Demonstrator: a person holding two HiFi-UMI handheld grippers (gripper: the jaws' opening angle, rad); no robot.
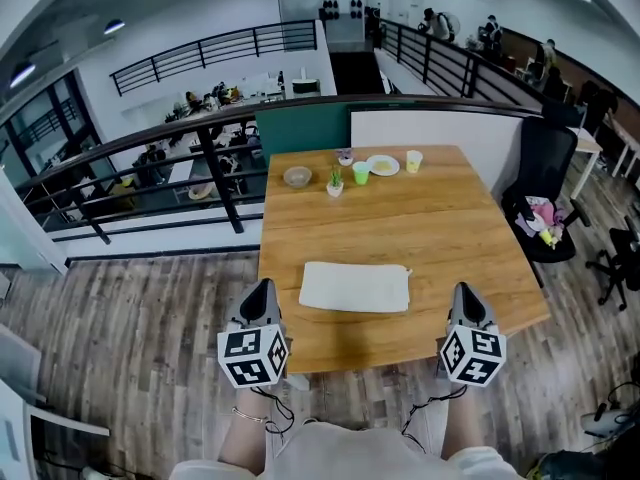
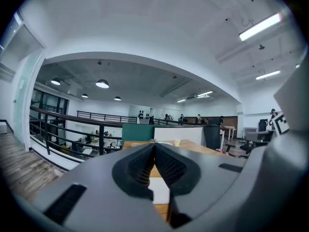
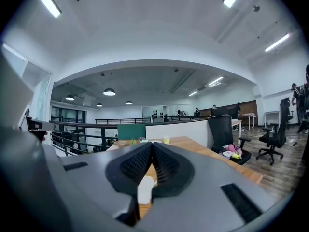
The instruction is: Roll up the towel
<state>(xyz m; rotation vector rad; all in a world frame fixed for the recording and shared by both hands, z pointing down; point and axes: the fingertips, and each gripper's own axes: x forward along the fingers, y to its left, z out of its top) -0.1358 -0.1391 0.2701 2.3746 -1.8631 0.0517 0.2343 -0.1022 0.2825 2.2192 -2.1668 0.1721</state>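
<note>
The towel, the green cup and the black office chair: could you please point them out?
towel (image 1: 355,287), head view, middle of the cloth.
green cup (image 1: 361,173), head view, its side.
black office chair (image 1: 546,160), head view, backrest.

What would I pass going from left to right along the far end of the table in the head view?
bowl → small potted plant → green cup → plate → pale yellow cup
</note>
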